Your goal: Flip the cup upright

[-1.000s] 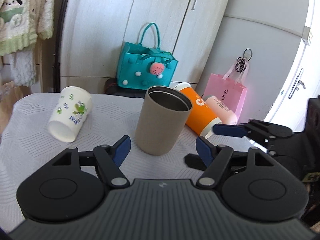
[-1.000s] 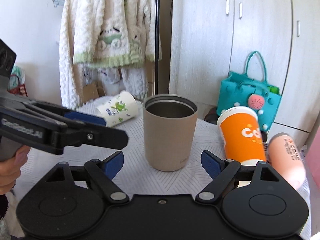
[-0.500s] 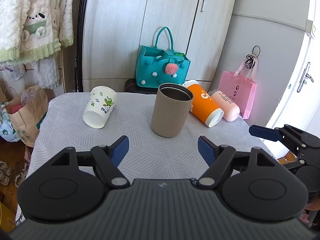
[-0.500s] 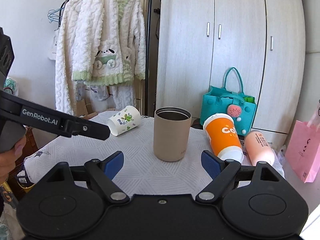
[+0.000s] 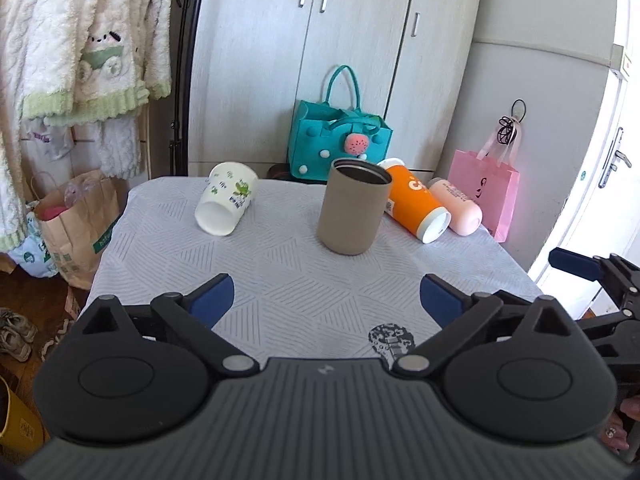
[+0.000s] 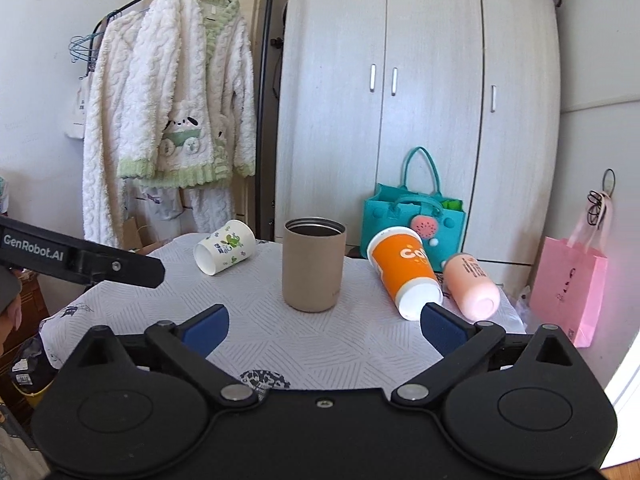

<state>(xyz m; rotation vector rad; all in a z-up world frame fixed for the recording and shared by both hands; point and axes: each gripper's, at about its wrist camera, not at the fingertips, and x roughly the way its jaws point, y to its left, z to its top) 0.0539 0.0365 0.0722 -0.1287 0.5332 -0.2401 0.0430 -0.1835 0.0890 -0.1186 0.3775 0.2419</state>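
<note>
A tan cup (image 5: 354,206) stands upright near the middle of the table, also in the right wrist view (image 6: 313,264). A white cup with green prints (image 5: 226,204) (image 6: 224,246) lies on its side at the far left. An orange cup (image 5: 416,206) (image 6: 404,272) and a pink bottle (image 5: 456,206) (image 6: 472,286) lie on their sides at the right. My left gripper (image 5: 326,300) is open and empty, back from the tan cup. My right gripper (image 6: 324,324) is open and empty near the table's front edge.
A white patterned cloth covers the table (image 5: 280,272). A teal bag (image 5: 340,146) and a pink paper bag (image 5: 486,192) stand behind the table by the wardrobe. A brown paper bag (image 5: 76,224) sits on the floor at the left. A fluffy robe (image 6: 172,132) hangs on a rack.
Both grippers have pulled back and up from the tan cup, which stays upright. More of the table and room shows now. The lying cups have not moved.
</note>
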